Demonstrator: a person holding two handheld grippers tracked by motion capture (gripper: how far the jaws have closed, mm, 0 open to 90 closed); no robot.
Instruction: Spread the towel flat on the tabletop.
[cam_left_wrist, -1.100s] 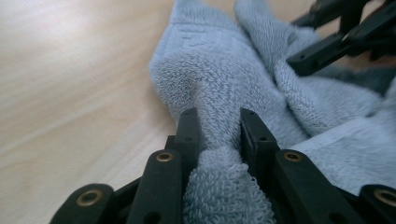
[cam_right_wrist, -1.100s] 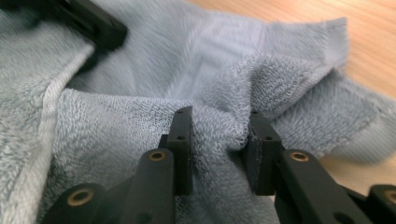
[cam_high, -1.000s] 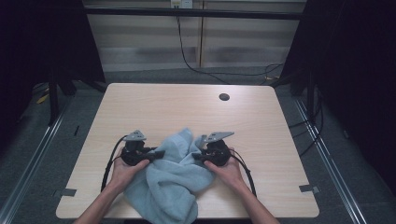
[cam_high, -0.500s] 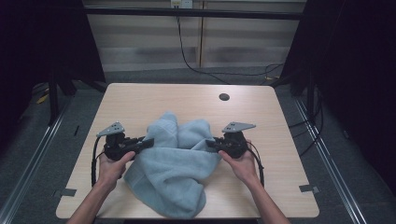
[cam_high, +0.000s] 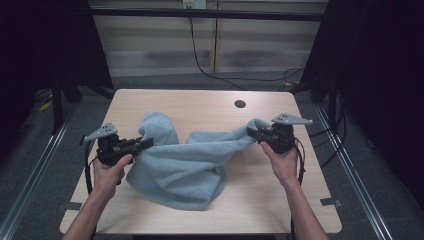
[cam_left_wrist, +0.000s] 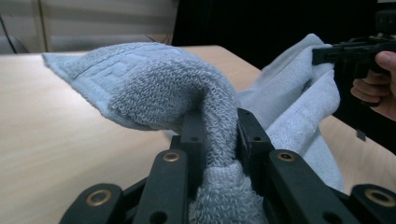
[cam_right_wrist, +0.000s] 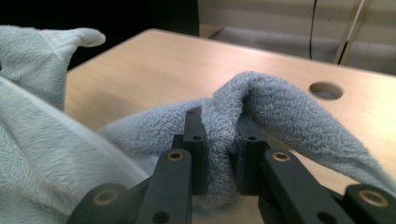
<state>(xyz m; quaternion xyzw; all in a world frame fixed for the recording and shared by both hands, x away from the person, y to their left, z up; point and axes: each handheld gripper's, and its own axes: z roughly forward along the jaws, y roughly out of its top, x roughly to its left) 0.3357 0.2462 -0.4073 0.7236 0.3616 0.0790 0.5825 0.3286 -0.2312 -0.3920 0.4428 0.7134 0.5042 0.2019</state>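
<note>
A: State of the left gripper (cam_left_wrist: 219, 140)?
B: Its 2 jaws are clamped on a bunched fold of the towel (cam_high: 185, 160). In the left gripper view, terry cloth fills the gap between the pads and spills over the top toward 10 o'clock. The jaws have just been closing further, with the cloth between them.

A: Right gripper (cam_right_wrist: 219, 140)?
B: Same condition. Its 2 jaws pinch a ridge of towel, which arches over the tips toward 2 o'clock in the right gripper view.

A: Position of the grippers?
B: In the high view the left gripper (cam_high: 145, 143) sits at 9 o'clock of the towel and the right gripper (cam_high: 251, 133) at 3 o'clock, well apart, each held in 1 hand.

A: Position of the towel?
B: It spans between both grippers. The middle sags, and the bulk lies on the table (cam_high: 210, 100) toward 6 o'clock, near the front edge.

A: Other items?
B: 1 round hole (cam_high: 240, 104) in the tabletop at 12 o'clock of the right gripper.
</note>
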